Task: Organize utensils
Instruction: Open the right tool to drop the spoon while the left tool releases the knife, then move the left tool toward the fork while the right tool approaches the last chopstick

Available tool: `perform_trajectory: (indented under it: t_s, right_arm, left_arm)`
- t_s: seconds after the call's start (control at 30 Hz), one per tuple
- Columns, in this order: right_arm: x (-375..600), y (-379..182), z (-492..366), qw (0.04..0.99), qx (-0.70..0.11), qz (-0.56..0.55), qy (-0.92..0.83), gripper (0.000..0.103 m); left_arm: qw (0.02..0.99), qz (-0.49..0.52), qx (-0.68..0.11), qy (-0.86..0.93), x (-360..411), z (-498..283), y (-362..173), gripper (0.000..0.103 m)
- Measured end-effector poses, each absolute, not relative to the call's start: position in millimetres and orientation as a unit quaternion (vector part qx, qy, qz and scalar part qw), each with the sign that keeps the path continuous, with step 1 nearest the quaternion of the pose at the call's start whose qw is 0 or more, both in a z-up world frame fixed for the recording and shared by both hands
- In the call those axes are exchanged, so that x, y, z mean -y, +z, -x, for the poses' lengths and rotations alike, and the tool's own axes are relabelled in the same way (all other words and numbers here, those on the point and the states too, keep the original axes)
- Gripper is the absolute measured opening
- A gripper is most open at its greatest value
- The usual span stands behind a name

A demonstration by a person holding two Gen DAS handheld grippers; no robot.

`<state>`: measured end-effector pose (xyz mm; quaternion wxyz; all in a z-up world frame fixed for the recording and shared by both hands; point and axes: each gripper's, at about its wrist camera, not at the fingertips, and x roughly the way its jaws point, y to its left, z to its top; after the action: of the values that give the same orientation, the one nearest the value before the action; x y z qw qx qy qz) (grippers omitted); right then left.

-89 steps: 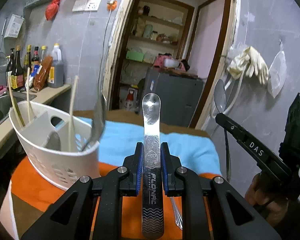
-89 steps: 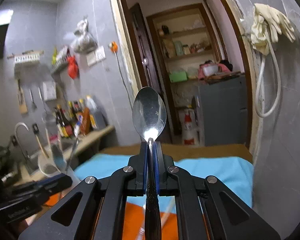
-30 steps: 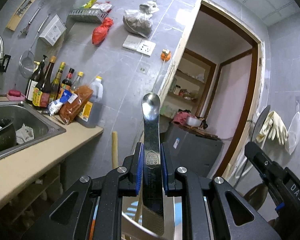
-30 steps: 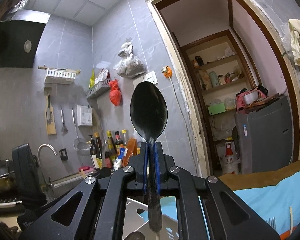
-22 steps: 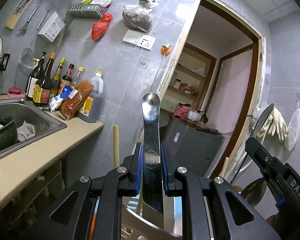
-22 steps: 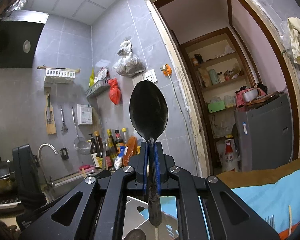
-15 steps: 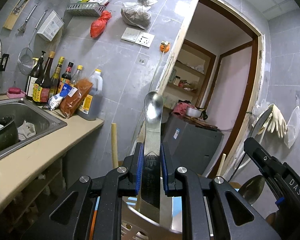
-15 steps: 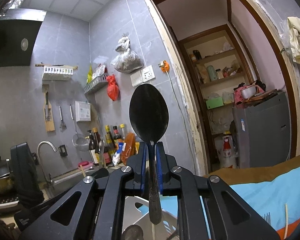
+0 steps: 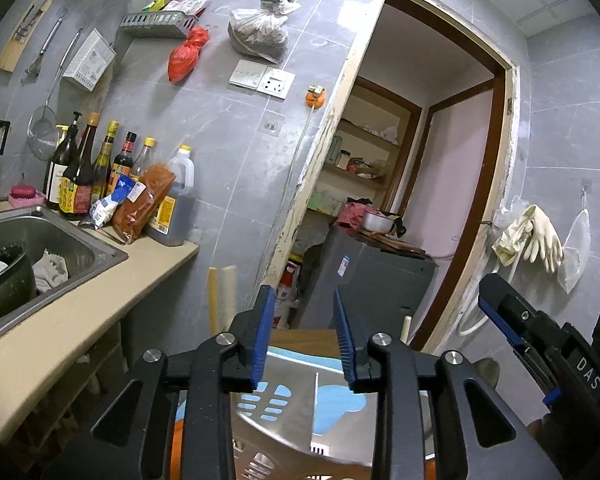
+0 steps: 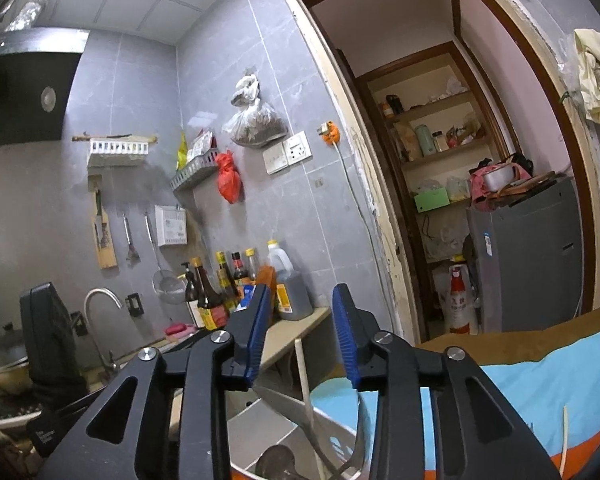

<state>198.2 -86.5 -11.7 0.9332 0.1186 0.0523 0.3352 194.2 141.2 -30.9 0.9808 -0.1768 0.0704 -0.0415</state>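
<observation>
L tongs (image 9: 304, 340) are opening, blue pads standing apart w/ nothing between them. They're hovering just above the white utensil basket (image 9: 284, 436), which is sitting below on the orange and blue cloths. A flat perforated metal utensil (image 9: 296, 396) is standing in the basket right under the pads, its slots showing blue cloth (image 9: 340, 396) behind. Two pale chopstick ends (image 9: 222, 300) are sticking up just left of the L tongs; another one is poking up on the right side.

R tongs (image 10: 300, 332) are opening too, pads apart and gripping nothing. Under them the basket (image 10: 260, 432) is holding several pieces: a spoon bowl (image 10: 276, 462) low in the compartment, a steel handle (image 10: 290, 404) leaning across, a curved metal handle (image 10: 360, 432) by the right pad, and an upright chopstick (image 10: 304, 376) between the pads' line of sight. Can't tell which compartment each piece is in.

In the L view, the R tongs (image 9: 500, 320) are showing at the right edge, close beside the basket. A loose chopstick (image 10: 564, 436) is lying on the blue cloth (image 10: 520, 400) well right of the basket.

Behind: desk (image 9: 60, 320) w/ a steel sink (image 9: 80, 248), row of sauce bottles (image 9: 100, 168), grey tiled wall, open doorway to a pantry w/ shelves.
</observation>
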Motion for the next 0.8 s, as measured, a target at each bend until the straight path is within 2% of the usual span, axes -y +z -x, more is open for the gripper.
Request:
perform_trajectory:
  t_s: [0.1,0.13,0.17,0.23,0.3,0.37,0.5,0.57,0.63,0.8]
  right_arm:
    - [94,-4,-196,0.934,-0.048,-0.125,0.331,0.044]
    - [97,-1,-194,0.935,-0.046,-0.127,0.327,0.052]
    - [101,2,-193,0.937,-0.044,-0.128,0.323,0.06]
    - [110,10,-192,0.939,-0.042,-0.129,0.316,0.063]
    - [120,16,-190,0.942,-0.042,-0.127,0.306,0.071]
    - [130,22,-188,0.946,-0.042,-0.126,0.296,0.082]
    - [156,32,-186,0.954,-0.05,-0.115,0.272,0.092]
    - [169,33,-186,0.956,-0.057,-0.11,0.264,0.099]
    - [183,34,-184,0.96,-0.063,-0.101,0.255,0.103]
    - [220,29,-183,0.965,-0.082,-0.074,0.236,0.103]
  left_arm:
    - [0.982,0.171,-0.07,-0.039,-138,-190,-22,0.032]
    - [0.983,0.168,-0.069,-0.039,-136,-188,-18,0.034]
    - [0.983,0.165,-0.068,-0.038,-133,-186,-13,0.038]
    - [0.984,0.159,-0.065,-0.039,-127,-183,-3,0.046]
    - [0.985,0.154,-0.064,-0.041,-121,-180,4,0.058]
    - [0.986,0.147,-0.067,-0.041,-112,-177,12,0.064]
    - [0.989,0.125,-0.07,-0.035,-87,-171,25,0.086]
    - [0.989,0.122,-0.073,-0.032,-74,-168,28,0.091]
    - [0.989,0.118,-0.08,-0.031,-59,-166,28,0.092]
    - [0.99,0.099,-0.098,-0.024,-23,-162,20,0.093]
